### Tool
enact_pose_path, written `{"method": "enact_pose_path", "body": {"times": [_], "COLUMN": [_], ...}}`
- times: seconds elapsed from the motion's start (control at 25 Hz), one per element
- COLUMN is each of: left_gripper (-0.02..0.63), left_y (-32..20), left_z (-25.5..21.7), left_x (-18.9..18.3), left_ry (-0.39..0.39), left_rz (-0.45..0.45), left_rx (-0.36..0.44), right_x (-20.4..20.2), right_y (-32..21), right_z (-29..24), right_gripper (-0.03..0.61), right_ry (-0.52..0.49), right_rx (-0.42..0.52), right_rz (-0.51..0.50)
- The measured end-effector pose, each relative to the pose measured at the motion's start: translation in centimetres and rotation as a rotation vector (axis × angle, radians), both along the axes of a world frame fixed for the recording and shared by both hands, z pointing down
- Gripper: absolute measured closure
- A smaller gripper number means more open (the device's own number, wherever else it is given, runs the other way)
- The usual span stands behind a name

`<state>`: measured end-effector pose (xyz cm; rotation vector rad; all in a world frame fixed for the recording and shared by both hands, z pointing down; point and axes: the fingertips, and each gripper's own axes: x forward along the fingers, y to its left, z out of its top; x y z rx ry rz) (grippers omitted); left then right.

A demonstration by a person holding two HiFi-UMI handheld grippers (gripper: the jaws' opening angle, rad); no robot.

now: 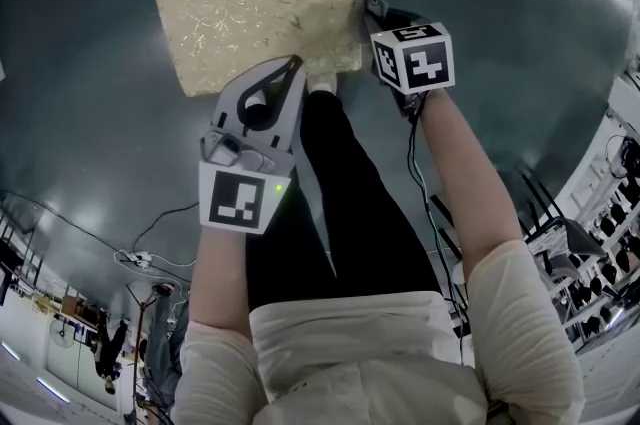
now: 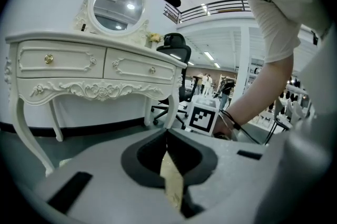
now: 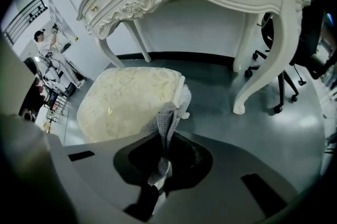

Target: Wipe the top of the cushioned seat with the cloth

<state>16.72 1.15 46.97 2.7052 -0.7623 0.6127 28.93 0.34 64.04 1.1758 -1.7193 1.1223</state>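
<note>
While the right gripper (image 1: 373, 3) clamps the cloth (image 3: 164, 123) at the seat's (image 1: 260, 8) right edge and the left gripper (image 1: 290, 65) hangs closed, seemingly empty, wiping seems just starting, needing a leftward sweep.

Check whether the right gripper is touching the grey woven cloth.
Touching. The right gripper view shows the grey woven cloth pinched between the right gripper's closed jaws, by the cream cushioned seat's corner.
</note>
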Motion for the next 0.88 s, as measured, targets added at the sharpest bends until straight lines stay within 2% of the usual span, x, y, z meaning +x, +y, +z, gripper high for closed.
{"method": "enact_pose_path", "body": {"times": [0.2, 0.4, 0.64, 0.88], "left_gripper": [0.612, 0.612, 0.612, 0.612], "left_y": [0.7, 1.4, 2.9, 2.7], "left_z": [-0.3, -1.3, -2.7, -3.3], "left_x": [-0.4, -1.7, -4.7, -11.4], "left_ry": [-0.012, 0.002, 0.03, 0.008], "left_rz": [-0.006, -0.004, -0.003, -0.013], "left_rx": [-0.001, -0.001, 0.015, 0.036], "right_x": [1.4, -0.7, -6.9, -15.4], "right_y": [0.6, 0.5, 1.7, 2.2], "right_z": [-1.2, -4.0, -6.3, -6.7], "right_gripper": [0.552, 0.552, 0.551, 0.552], "right_ry": [0.013, -0.008, -0.054, -0.101], "right_rx": [0.008, 0.05, 0.073, 0.061], "right_rz": [0.025, 0.039, 0.006, -0.044]}}
